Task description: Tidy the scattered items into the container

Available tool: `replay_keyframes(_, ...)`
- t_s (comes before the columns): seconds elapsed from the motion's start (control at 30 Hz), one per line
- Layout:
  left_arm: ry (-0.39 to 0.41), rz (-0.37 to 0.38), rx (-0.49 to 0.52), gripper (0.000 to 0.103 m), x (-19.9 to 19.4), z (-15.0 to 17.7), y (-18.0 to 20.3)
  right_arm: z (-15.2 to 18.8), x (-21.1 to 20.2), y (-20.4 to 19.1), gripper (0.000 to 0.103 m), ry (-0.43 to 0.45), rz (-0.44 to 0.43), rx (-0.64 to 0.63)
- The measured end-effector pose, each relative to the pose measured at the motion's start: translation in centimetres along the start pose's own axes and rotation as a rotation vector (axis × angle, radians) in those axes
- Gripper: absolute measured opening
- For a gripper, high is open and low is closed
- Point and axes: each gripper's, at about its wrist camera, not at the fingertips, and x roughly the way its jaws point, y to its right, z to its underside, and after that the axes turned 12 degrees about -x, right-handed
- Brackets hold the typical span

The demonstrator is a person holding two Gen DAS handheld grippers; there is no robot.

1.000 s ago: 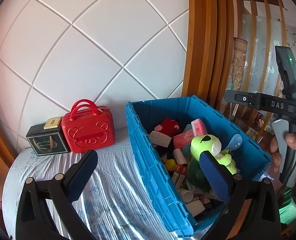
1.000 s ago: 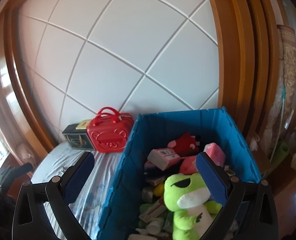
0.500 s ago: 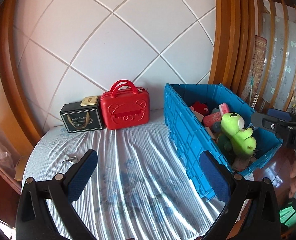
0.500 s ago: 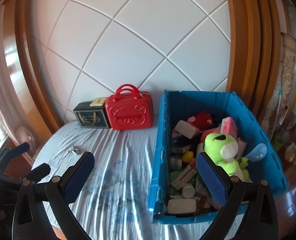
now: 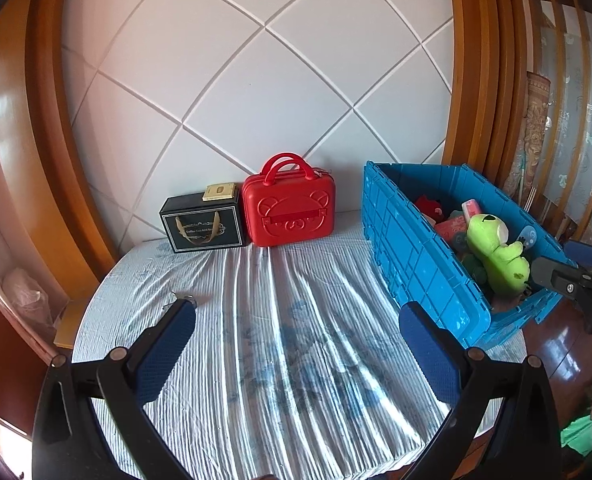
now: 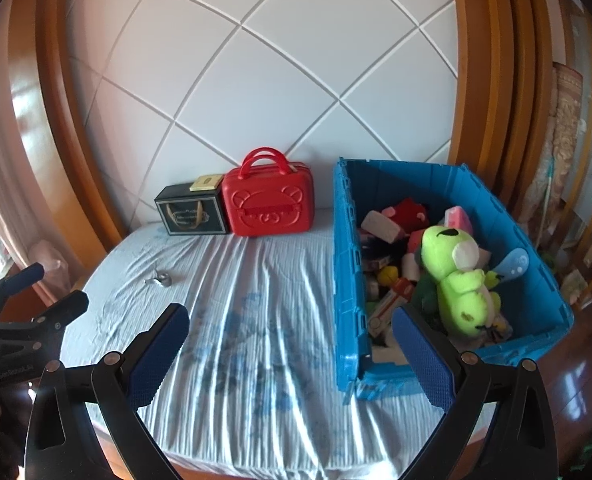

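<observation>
The bed (image 6: 256, 320), spread with a pale blue striped sheet, takes up most of both views and lies nearly bare, which suggests the tidying is close to its end. On its right side stands the blue container (image 6: 345, 280), open at the top and already heaped with things: a green plush frog (image 6: 455, 280) lies uppermost, with a red soft toy (image 6: 409, 210), small boxes and bottles packed beneath and around it. Against the padded headboard sit a red case (image 6: 270, 204) with a bear face and, touching it on the left, a black gift box (image 6: 188, 210); whether these count as scattered items is unclear, as they look deliberately placed. The one plainly loose thing left is a small metal object (image 6: 160, 280) on the sheet, well apart from the container. The left claw (image 5: 296, 348) is spread wide and carries nothing, and the right claw (image 6: 290, 348) is likewise spread and bare, both hanging above the near edge of the bed.
</observation>
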Motion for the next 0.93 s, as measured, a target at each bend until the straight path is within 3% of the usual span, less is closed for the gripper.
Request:
replay_keyframes(0.27,0.021,-0.038,-0.028,0.103,-1.0,0.2,-0.1,1.2,-0.8,-0.3,0.103,0.0,-0.025,-0.006)
replay_keyframes(0.53,-0.014,-0.056,-0.065,0.103,-1.0,1.5,1.4,3.2,-1.4,1.9,0.103,-0.024,-0.031,0.004)
replay_keyframes(0.93,0.049,-0.111,-0.088,0.103,-2.7,1.8,2.4,3.6,-2.2,2.5,0.103,-0.013,-0.055,-0.041)
